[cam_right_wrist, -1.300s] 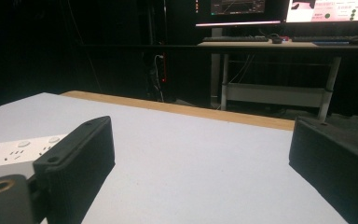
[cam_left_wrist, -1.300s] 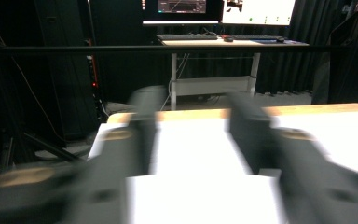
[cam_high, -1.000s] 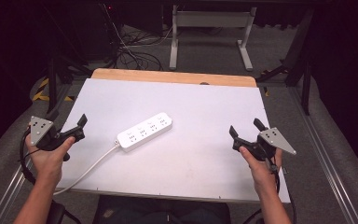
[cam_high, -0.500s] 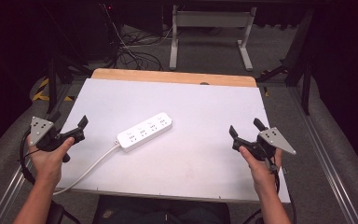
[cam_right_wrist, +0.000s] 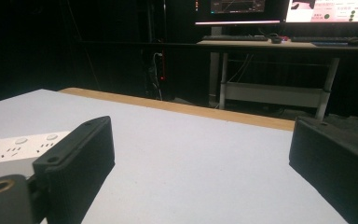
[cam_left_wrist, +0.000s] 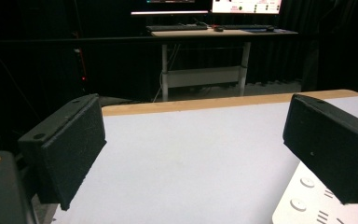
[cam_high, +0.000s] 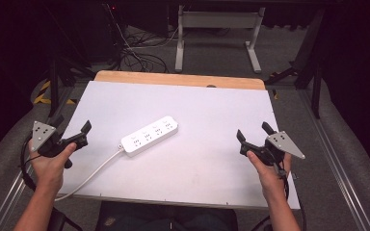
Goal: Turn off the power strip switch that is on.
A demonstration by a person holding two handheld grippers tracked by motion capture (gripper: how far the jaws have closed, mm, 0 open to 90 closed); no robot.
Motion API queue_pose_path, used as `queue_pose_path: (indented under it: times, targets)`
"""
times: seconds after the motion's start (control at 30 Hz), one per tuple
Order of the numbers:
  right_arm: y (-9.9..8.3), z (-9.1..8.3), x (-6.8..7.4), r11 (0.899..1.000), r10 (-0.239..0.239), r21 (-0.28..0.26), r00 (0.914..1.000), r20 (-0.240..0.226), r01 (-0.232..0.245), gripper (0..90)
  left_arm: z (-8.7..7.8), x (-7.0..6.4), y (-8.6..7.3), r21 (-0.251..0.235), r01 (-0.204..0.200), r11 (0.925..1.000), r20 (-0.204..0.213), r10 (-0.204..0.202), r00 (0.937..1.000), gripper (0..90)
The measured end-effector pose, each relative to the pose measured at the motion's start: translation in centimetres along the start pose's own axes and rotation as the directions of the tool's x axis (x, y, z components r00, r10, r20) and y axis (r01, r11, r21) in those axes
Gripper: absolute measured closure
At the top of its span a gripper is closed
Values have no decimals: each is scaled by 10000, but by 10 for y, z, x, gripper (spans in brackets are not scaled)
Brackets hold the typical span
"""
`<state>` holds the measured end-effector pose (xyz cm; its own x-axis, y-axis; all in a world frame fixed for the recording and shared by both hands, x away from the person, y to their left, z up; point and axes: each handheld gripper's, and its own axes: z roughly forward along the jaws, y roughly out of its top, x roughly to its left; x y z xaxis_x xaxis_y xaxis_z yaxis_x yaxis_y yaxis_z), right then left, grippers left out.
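A white power strip [cam_high: 150, 135] lies diagonally near the middle of the white table top [cam_high: 197, 101], and its white cable [cam_high: 92, 173] runs off toward the near left edge. My left gripper [cam_high: 71, 127] is held at the table's left edge, open, with nothing between its jaws. In the left gripper view the strip's end [cam_left_wrist: 314, 204] shows at the lower right, behind the right jaw. My right gripper [cam_high: 253, 132] hovers at the near right, open and empty. In the right gripper view the strip [cam_right_wrist: 14, 146] lies far left.
The table has a wooden strip along its far edge [cam_high: 178, 79]. Behind it stand a desk frame [cam_high: 217, 29] and loose cables [cam_high: 135, 53] on the floor. A desk with monitors [cam_right_wrist: 279, 28] stands further back. Metal rails [cam_high: 339, 159] run along both sides.
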<state>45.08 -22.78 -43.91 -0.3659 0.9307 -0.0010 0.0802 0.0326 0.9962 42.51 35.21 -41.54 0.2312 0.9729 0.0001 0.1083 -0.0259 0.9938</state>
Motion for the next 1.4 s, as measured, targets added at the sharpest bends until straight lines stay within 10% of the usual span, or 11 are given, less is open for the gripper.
queue_pose_path:
  times: [1.4]
  targets:
    - [0,-5,2,10000,57,-60,10000,16,-56,67,0,4,-3,87,132,9999,50,-133,9999,67]
